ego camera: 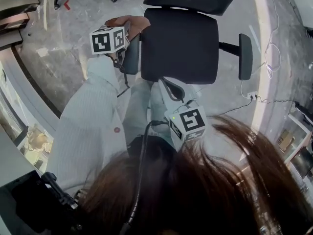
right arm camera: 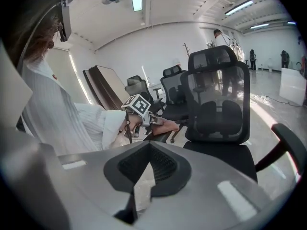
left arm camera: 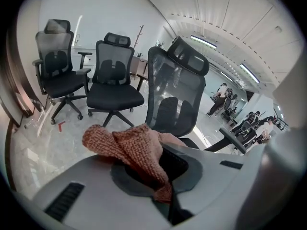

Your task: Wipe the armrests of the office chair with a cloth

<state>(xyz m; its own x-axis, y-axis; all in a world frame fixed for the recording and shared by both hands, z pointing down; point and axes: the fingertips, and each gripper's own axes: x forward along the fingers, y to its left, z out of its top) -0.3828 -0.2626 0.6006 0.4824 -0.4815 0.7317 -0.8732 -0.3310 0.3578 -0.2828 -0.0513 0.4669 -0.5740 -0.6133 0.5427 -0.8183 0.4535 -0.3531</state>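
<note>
Two grippers: left gripper [left arm camera: 164, 191] fingers clamp cloth [left arm camera: 135, 147], armrest [ego camera: 132, 60] partly hidden beneath; right gripper [right arm camera: 130, 201] fingers pressed together, empty.

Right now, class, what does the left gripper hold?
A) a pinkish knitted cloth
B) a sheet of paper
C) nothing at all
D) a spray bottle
A: the left gripper view shows the left gripper shut on a pinkish knitted cloth, which bunches out in front of it.
</note>
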